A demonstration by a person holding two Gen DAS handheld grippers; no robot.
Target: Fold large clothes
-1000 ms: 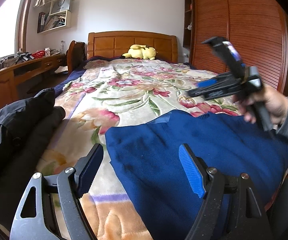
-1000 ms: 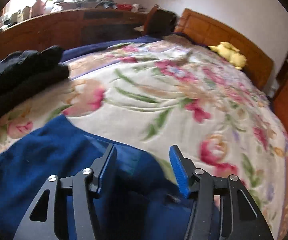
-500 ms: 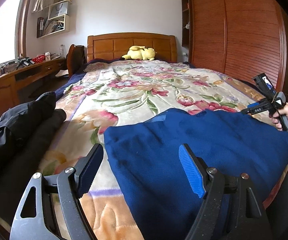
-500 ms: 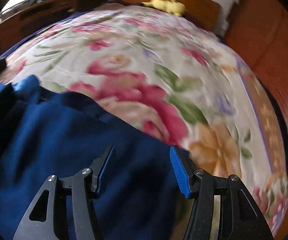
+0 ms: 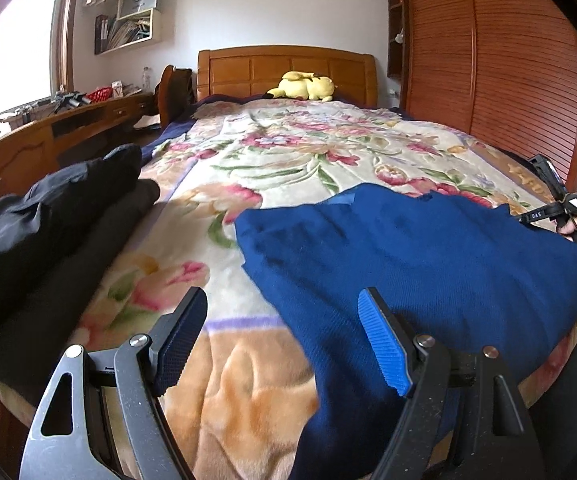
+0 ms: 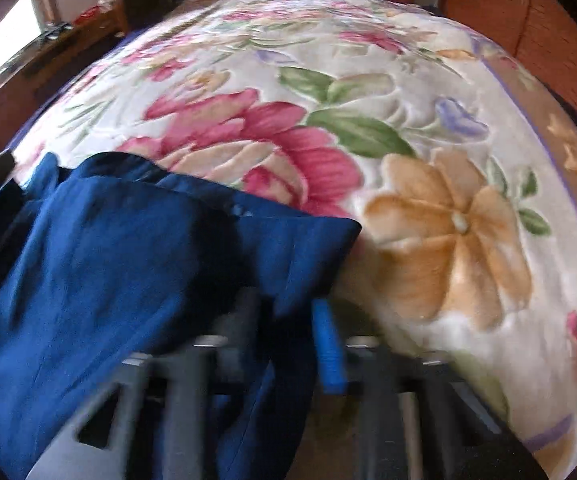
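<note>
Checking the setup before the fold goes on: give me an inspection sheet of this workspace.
Surface: bed with floral blanket.
Job's things: blue garment spread across the near end, edge hanging over.
Clutter: black clothes piled at left; yellow plush toy by the headboard.
Grippers: left gripper open above the garment's edge; right gripper shut on the garment's corner.
Cables: nothing seen.
Surroundings: wooden desk, wall shelves, slatted wardrobe.

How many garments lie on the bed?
2 that I can tell: a blue garment at the near right of the bed, dark clothing at the near left. That pile may hide more.
</note>
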